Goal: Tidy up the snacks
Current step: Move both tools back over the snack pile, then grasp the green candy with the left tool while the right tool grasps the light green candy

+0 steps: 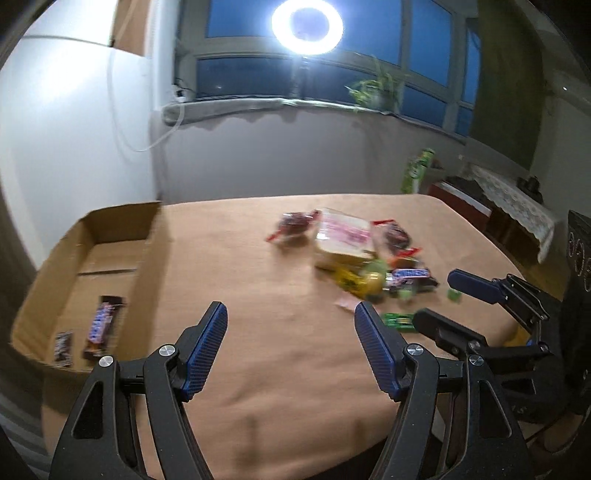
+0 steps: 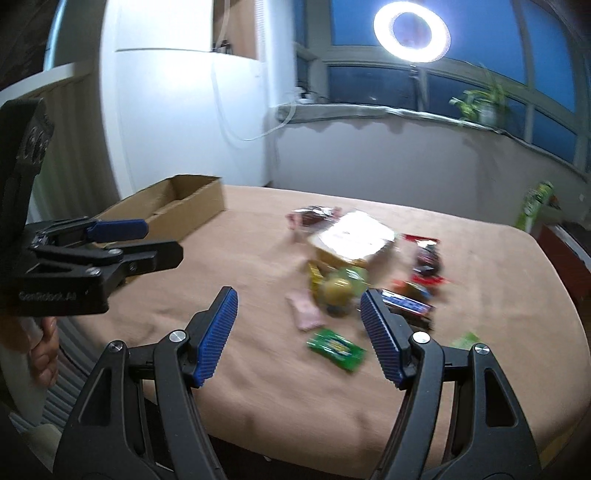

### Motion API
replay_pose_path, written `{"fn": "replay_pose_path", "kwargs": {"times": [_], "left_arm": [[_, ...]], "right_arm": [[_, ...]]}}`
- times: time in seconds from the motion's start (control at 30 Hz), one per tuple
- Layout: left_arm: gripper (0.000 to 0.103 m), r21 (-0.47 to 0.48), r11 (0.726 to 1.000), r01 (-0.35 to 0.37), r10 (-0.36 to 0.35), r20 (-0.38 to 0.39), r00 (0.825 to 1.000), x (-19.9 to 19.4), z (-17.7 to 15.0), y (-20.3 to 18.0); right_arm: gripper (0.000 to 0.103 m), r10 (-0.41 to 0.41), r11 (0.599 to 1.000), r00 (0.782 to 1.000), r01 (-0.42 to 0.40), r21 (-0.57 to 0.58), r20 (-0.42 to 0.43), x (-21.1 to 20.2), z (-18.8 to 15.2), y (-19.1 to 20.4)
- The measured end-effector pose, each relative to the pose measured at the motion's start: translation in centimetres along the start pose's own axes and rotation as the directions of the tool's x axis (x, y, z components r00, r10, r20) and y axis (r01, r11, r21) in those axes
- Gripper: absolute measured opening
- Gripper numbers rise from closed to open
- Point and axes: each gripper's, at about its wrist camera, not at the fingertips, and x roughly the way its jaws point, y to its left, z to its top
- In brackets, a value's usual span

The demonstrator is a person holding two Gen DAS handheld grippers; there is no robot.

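A bench (image 1: 280,369) with a soft tan cloth over it holds a messy pile of snack packets (image 1: 354,254) in the middle. An open brown cardboard box (image 1: 146,258) sits to the left of the pile, well apart from it. Inside the box lie a brown and blue chocolate bar (image 1: 103,325) and a small dark packet (image 1: 63,347) just beside it. A flat green packet (image 2: 335,349) lies on the near side of the pile, with a little pink packet (image 2: 304,310) between it and the pile. The left tongs (image 1: 291,347) hang over bare cloth between the box and the pile, spread wide with nothing between them. The right tongs (image 2: 299,332) hang over the near edge of the pile, spread wide too, and pinch nothing. Far behind the pile, a bright round ring lamp (image 1: 307,24) shines by a dark blue window (image 1: 236,77).
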Motion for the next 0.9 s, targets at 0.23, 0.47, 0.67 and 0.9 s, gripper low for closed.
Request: {"fn": "replay_pose_path", "kwargs": {"times": [0.23, 0.47, 0.67, 0.9], "left_arm": [[0.071, 0.044, 0.998, 0.055, -0.053, -0.049, 0.997, 1.8, -0.6, -4.4], [0.071, 0.082, 0.992, 0.099, -0.090, -0.107, 0.990, 4.3, -1.3, -8.1], [0.071, 0.091, 0.986, 0.139, -0.122, -0.175, 0.977, 7.0, -2.4, -10.2], [0.068, 0.090, 0.984, 0.153, -0.130, -0.220, 0.967, 9.0, -3.2, -11.0]], "right_arm": [[0.072, -0.067, 0.995, 0.998, 0.068, 0.071, -0.012, -1.3, -1.7, -4.9], [0.072, -0.120, 0.984, 0.992, 0.124, 0.125, -0.042, -1.5, -3.3, -8.8], [0.072, -0.160, 0.978, 0.981, 0.173, 0.121, -0.110, -0.6, -4.9, -11.2], [0.072, -0.148, 0.975, 0.976, 0.171, 0.141, -0.158, 0.9, -6.2, -12.9]]}}
